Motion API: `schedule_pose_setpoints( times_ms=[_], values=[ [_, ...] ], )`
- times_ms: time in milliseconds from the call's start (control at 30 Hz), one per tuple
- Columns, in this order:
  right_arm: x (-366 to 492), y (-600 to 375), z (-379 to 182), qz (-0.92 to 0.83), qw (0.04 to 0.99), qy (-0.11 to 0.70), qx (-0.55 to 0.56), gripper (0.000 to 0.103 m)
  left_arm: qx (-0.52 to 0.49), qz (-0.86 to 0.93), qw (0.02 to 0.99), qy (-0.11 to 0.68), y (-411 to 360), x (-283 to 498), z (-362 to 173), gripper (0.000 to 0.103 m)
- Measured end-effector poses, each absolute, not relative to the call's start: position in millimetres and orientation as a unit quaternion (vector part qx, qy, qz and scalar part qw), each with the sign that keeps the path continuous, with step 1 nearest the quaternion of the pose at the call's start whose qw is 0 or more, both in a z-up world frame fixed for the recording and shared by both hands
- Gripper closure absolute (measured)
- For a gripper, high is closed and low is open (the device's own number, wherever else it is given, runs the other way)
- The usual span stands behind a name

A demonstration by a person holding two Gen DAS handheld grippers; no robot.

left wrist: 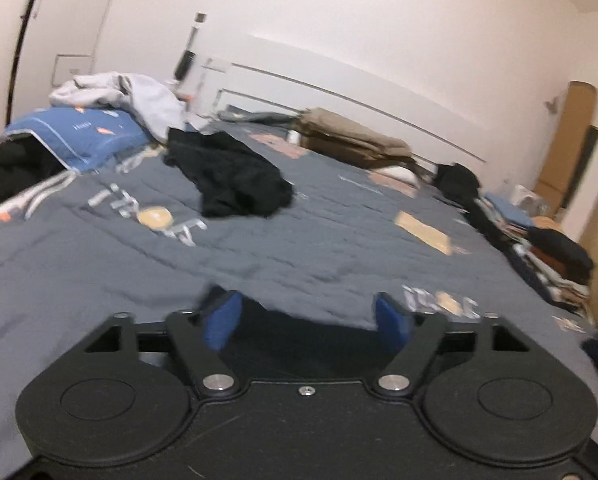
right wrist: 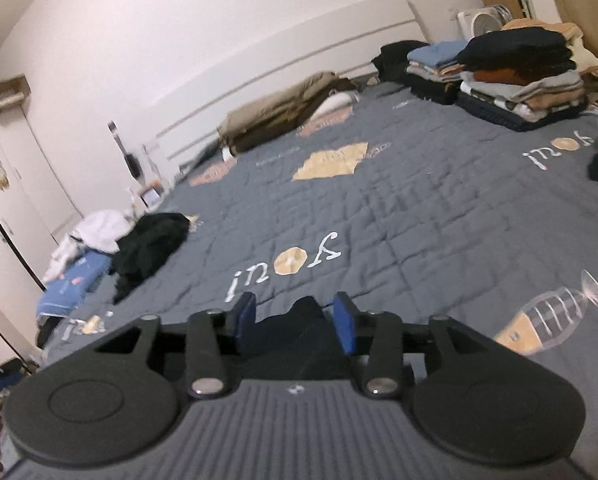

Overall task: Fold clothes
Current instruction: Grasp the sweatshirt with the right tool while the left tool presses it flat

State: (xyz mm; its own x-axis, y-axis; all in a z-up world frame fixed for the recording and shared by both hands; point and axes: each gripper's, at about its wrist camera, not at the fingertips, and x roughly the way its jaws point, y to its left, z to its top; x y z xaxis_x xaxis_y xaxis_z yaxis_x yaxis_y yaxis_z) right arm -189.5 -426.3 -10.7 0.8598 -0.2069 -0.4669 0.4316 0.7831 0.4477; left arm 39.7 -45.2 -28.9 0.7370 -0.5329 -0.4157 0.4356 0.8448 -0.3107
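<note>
A dark garment (left wrist: pixel 311 334) lies low on the grey quilted bed (left wrist: pixel 299 240), right in front of both grippers. My left gripper (left wrist: pixel 307 320) is open wide, its blue pads (left wrist: pixel 223 320) standing well clear of the cloth on either side. My right gripper (right wrist: pixel 295 314) is partly open; a hump of the same dark garment (right wrist: pixel 299 340) rises between its blue pads (right wrist: pixel 345 322), and no firm pinch shows. A crumpled black garment (left wrist: pixel 235 176) lies loose further up the bed (right wrist: pixel 419 220), also seen as the black garment (right wrist: pixel 151 248) at the left.
Stacks of folded clothes (right wrist: pixel 519 76) line the bed's far right side (left wrist: pixel 547 248). A folded tan blanket (left wrist: pixel 351 140) rests by the headboard. A heap of pale clothes (left wrist: pixel 119 96) sits on a blue pillow (left wrist: pixel 75 136) at the left. A wardrobe (right wrist: pixel 15 184) stands beyond.
</note>
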Motion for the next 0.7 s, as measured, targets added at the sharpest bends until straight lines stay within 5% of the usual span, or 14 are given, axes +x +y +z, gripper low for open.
schedule_pose_setpoints(
  times_ms=[700],
  values=[
    [-334, -359, -117, -0.116, 0.751, 0.163, 0.629, 0.051, -0.086, -0.384, 0.873, 0.288, -101, -127, -71, 0.021]
  ],
)
